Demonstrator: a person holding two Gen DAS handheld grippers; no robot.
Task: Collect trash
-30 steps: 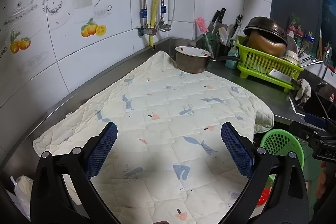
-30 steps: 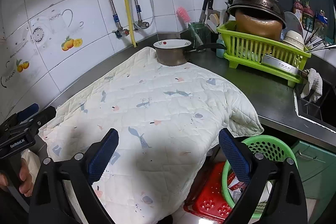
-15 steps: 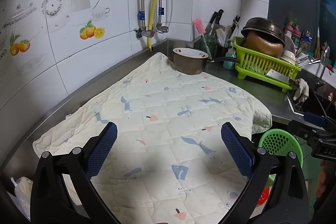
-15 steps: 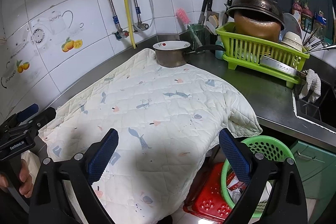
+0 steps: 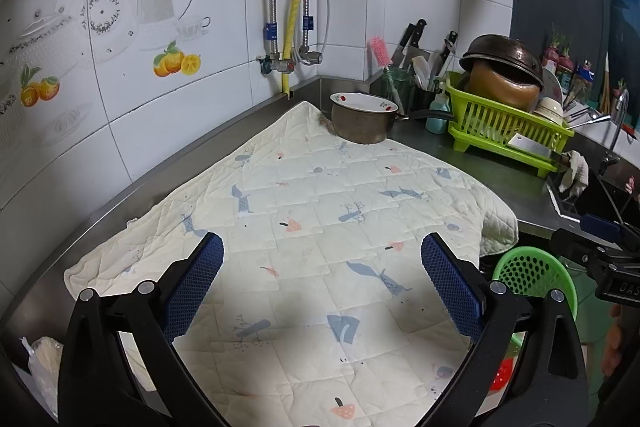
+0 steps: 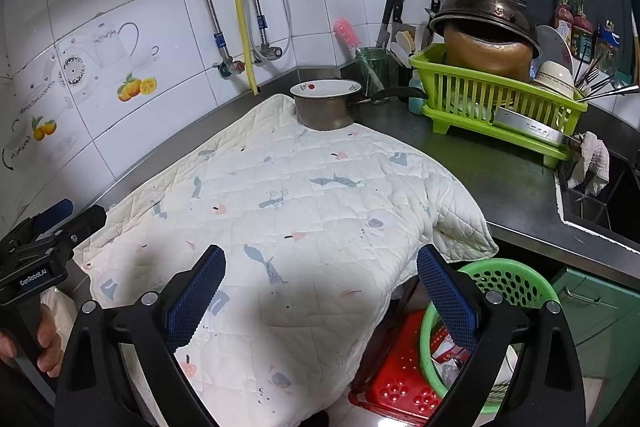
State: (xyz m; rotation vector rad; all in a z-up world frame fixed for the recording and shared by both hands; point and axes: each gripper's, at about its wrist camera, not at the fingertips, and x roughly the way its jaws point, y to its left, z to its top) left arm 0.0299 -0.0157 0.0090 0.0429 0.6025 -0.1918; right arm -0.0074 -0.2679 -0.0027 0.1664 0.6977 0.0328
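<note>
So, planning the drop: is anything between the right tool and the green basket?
Nothing visible does. The quilt hangs near the far rim of the green basket, whose mouth lies uncovered beside the right tool.

Cream quilt [image 5: 320, 227] w/ blue-pink prints

Quilted mat [image 5: 320, 227] lies bare; saucepan [image 5: 362, 119] blocks its far corner.

bright, sharp, fisheye-warped, dark corners
</note>
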